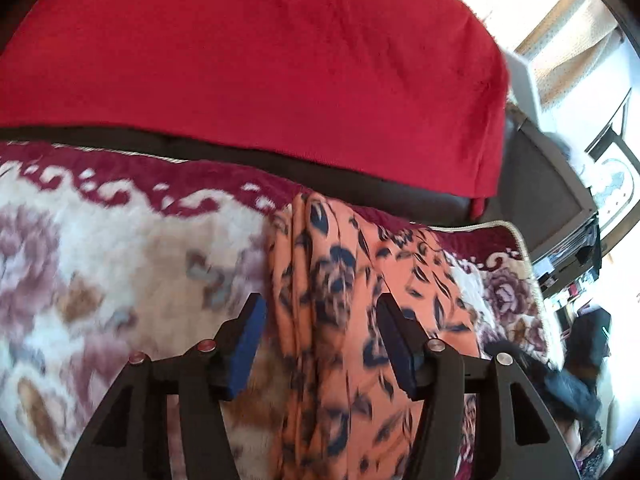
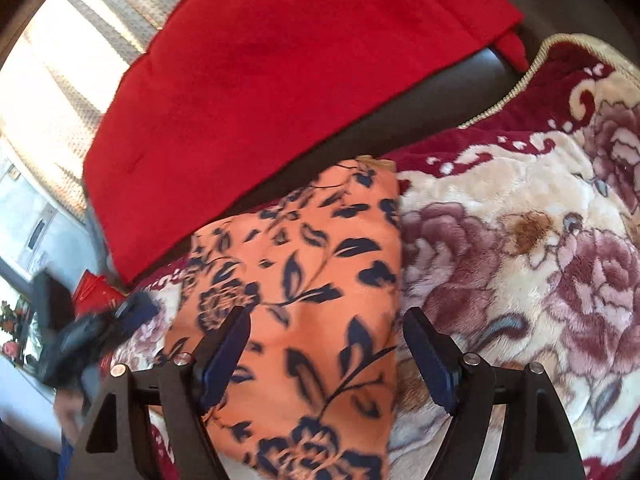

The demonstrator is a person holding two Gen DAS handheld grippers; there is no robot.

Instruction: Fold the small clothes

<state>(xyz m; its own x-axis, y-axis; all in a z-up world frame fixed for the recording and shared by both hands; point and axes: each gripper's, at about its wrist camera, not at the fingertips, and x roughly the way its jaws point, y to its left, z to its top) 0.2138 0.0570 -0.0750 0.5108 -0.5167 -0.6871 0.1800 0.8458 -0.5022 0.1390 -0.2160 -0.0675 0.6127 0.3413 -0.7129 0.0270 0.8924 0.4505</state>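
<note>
The orange flowered garment [image 2: 304,280] lies on a plush floral blanket [image 2: 520,264], already folded into a long narrow strip with a straight, clean edge on one side. In the right wrist view it runs from about 12 o'clock of the tool down past 6 o'clock; in the left wrist view the same garment [image 1: 332,292] shows several lengthwise pleats and is bunched rather than flat.

The right gripper [image 2: 326,344] hangs over the strip with its jaws spread wide, nothing pinched; the cloth lies below the gap, and the pads do not press on it. The left gripper [image 1: 322,340] is also spread, its pads on either side of the pleated part without squeezing it. From the right wrist view, the left gripper shows blurred at about 9 o'clock, near the garment's edge.

Behind, at 12 o'clock, a red blanket [image 1: 256,60] drapes over a dark sofa back [image 1: 400,184].

Judging by the shape, the lengthwise folds appear done. What seems left is smoothing the bunched side and folding the strip across its length into a compact packet.
</note>
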